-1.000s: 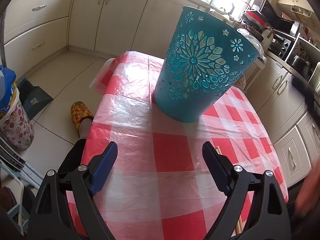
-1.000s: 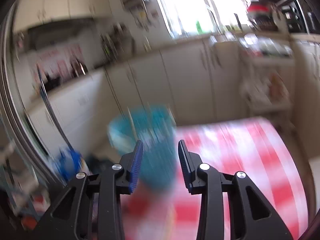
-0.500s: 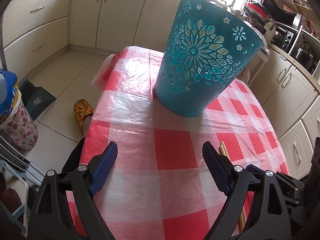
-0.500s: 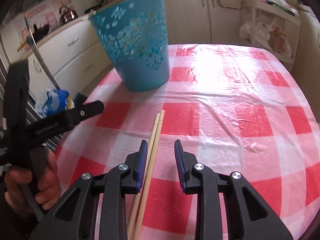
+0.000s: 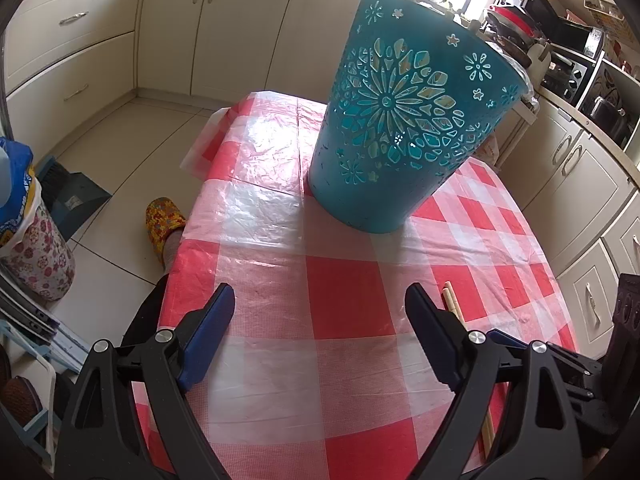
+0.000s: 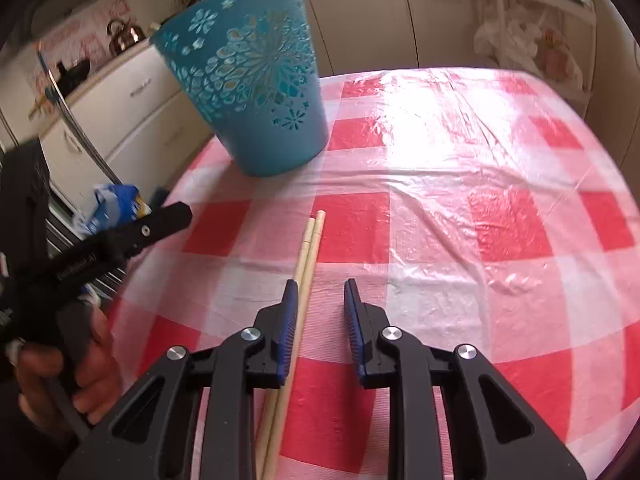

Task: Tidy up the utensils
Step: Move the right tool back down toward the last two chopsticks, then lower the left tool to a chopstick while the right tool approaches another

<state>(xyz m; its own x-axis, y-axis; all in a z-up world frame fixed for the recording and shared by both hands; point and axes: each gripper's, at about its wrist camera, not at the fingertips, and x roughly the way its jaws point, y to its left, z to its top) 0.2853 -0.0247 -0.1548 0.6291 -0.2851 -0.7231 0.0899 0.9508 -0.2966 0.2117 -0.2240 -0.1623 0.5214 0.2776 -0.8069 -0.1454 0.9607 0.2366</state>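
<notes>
- left wrist view: left gripper [image 5: 320, 304] wide open, empty, unmoved over the checked tablecloth [image 5: 344, 292]; teal bucket [image 5: 404, 120] upright beyond; right gripper [image 5: 552, 364] has come in beside the chopsticks [image 5: 451, 302].
- right wrist view: right gripper [image 6: 320, 304] has dropped low; jaws closing, chopsticks [image 6: 306, 256] against its left pad, not yet pinched. pickup looks imminent.

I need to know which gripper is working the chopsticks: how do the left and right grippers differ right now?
The left gripper has jaws spread wide over bare checked tablecloth; the right gripper has narrow jaws that are closing. The left has nothing between its jaws; the right has the chopsticks lying against its left pad, not yet pinched. Both point down toward the teal bucket.
</notes>
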